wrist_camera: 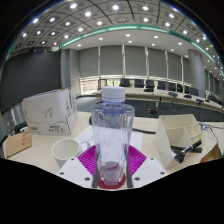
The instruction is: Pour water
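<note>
The gripper point(111, 160) is clenched around a clear plastic bottle point(112, 138), its pink pads point(89, 157) pressing against the lower part of the bottle from both sides, so the fingers stand only as far apart as the bottle is wide. The bottle stands upright, its long axis vertical, with the white cap point(114, 94) pointing straight up toward the ceiling. Whether its base touches the desk point(40, 158) cannot be told.

Just to the left of the fingers, a small white cup point(65, 150) sits on the pale desk with its mouth facing up. Further left, beyond the cup, stands a white cardboard box point(50, 110). To the right of the bottle is an open cardboard box point(183, 134), its flaps raised, and a dark tool point(188, 151) lies beside it.

Beyond the desk the room is a large meeting hall with rows of dark chairs point(150, 87), curtained windows point(125, 62) along the far wall, and rings of small ceiling lights point(92, 12).
</note>
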Demonstrator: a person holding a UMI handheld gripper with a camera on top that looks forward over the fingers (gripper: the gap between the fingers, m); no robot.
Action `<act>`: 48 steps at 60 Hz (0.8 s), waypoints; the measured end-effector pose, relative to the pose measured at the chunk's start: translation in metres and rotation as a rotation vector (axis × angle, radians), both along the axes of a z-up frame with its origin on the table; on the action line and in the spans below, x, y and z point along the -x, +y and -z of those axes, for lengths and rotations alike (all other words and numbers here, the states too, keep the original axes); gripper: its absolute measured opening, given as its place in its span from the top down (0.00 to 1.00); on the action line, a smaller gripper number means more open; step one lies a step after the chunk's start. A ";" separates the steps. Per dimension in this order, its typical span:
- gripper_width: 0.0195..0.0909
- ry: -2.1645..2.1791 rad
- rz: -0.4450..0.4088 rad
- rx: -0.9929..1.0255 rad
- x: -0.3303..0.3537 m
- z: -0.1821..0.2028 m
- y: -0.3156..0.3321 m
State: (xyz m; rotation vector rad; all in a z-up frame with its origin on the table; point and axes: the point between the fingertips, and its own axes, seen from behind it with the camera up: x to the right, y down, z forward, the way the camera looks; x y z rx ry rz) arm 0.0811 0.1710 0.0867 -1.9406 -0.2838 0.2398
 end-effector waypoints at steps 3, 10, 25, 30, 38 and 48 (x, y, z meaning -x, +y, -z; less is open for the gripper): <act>0.70 0.004 0.005 -0.006 -0.001 0.000 0.000; 0.57 -0.003 0.018 -0.010 0.001 0.000 -0.004; 0.07 -0.029 0.104 0.075 -0.014 -0.008 -0.032; 0.07 -0.050 0.130 0.089 -0.016 -0.026 -0.057; 0.07 -0.069 0.196 0.153 -0.006 -0.057 -0.118; 0.07 -0.111 0.251 0.249 0.028 -0.083 -0.216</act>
